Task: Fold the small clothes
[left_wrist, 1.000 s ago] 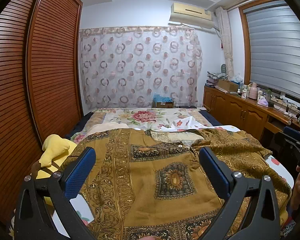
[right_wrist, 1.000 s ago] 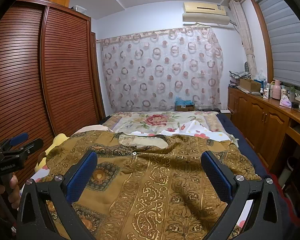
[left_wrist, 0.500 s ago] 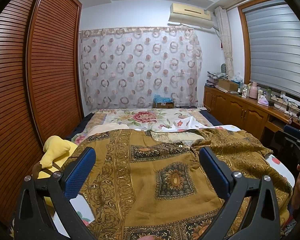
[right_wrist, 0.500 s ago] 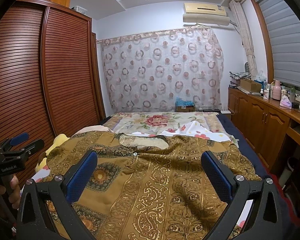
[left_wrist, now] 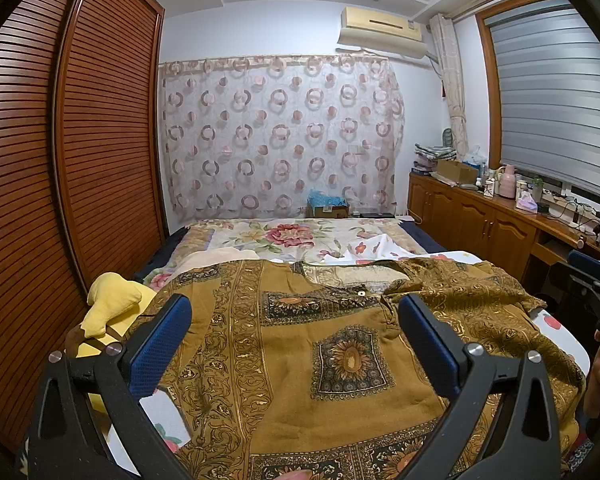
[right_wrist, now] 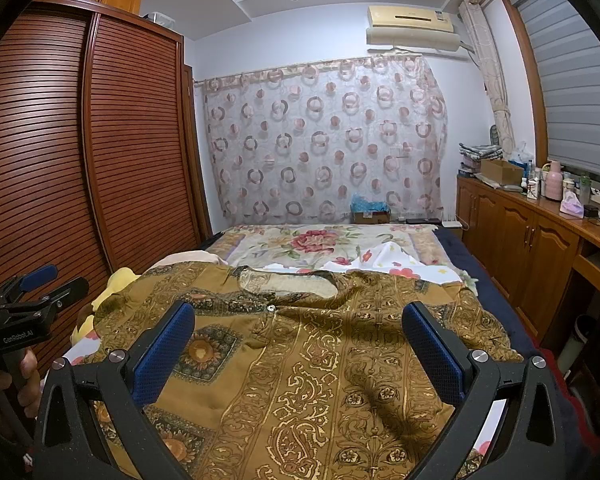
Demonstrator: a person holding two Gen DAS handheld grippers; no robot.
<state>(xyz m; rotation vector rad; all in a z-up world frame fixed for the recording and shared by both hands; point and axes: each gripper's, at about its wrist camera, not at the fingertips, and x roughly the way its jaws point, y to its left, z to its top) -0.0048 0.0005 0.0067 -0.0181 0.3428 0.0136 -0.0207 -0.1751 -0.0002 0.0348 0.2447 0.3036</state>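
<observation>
A mustard-brown shirt point(left_wrist: 300, 344) with gold paisley and sunflower panels lies spread front-up on the bed, collar and button toward the far end; its right side is rumpled. The same shirt point(right_wrist: 312, 356) fills the lower half of the right wrist view. My left gripper point(left_wrist: 294, 320) hangs open above the shirt's left chest, nothing between its blue pads. Over the shirt's middle and right side my right gripper point(right_wrist: 298, 326) is also open and empty. The left gripper's body and the hand holding it show at the left edge of the right wrist view.
The bed point(left_wrist: 288, 236) carries a floral sheet beyond the shirt. A yellow soft toy point(left_wrist: 112, 304) lies at the shirt's left, by the slatted wardrobe point(left_wrist: 60, 180). A wooden sideboard point(right_wrist: 532, 240) with clutter lines the right wall. A cardboard box point(right_wrist: 370, 216) sits below the curtain.
</observation>
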